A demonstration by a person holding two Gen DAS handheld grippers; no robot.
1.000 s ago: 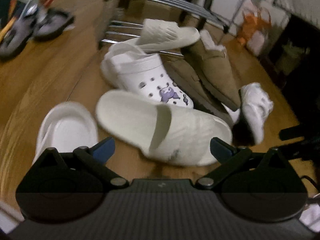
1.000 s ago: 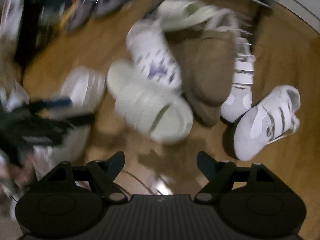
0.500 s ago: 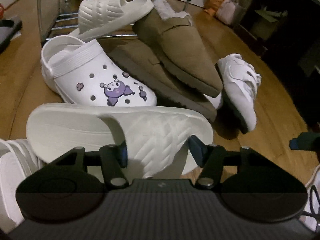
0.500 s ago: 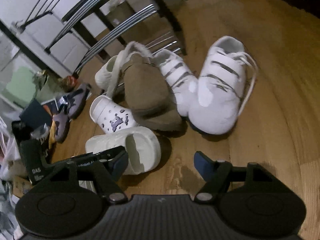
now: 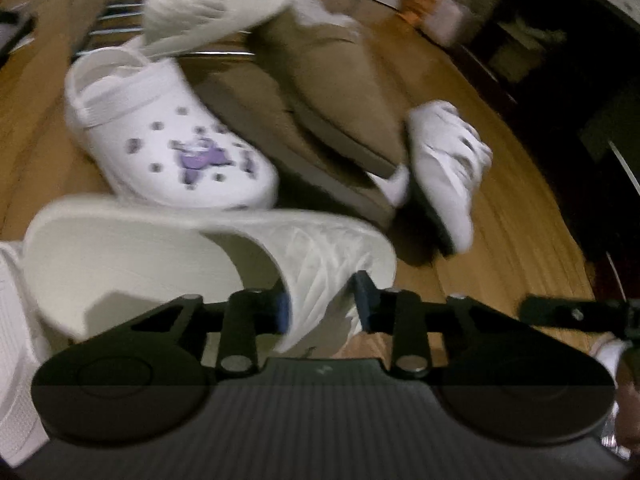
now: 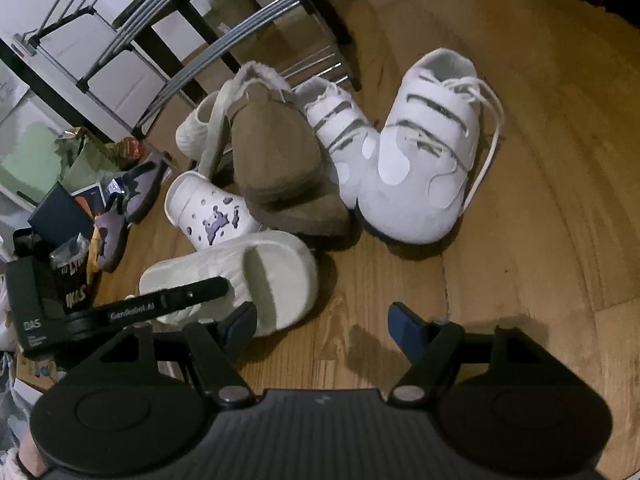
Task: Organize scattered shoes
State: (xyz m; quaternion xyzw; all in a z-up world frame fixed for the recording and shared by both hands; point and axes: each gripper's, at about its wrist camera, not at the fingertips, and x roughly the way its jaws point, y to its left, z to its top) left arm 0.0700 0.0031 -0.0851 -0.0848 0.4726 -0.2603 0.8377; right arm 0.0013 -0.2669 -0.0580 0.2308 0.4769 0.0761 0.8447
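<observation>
left gripper point(image 5: 322, 300) on cream slide point(image 5: 224, 256), far shoes blurred

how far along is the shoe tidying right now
Nothing looks put away yet. In hand: the left gripper has its fingers closed on the strap of the cream ribbed slide sandal. Left: the white clog with purple charms, tan suede slippers and white strap sneakers, still piled together.

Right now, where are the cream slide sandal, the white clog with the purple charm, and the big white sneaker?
cream slide sandal point(image 5: 320, 252), left wrist view, ribbed strap.
white clog point(image 5: 168, 136), left wrist view, perforated top.
big white sneaker point(image 6: 420, 184), right wrist view, toe area.
</observation>
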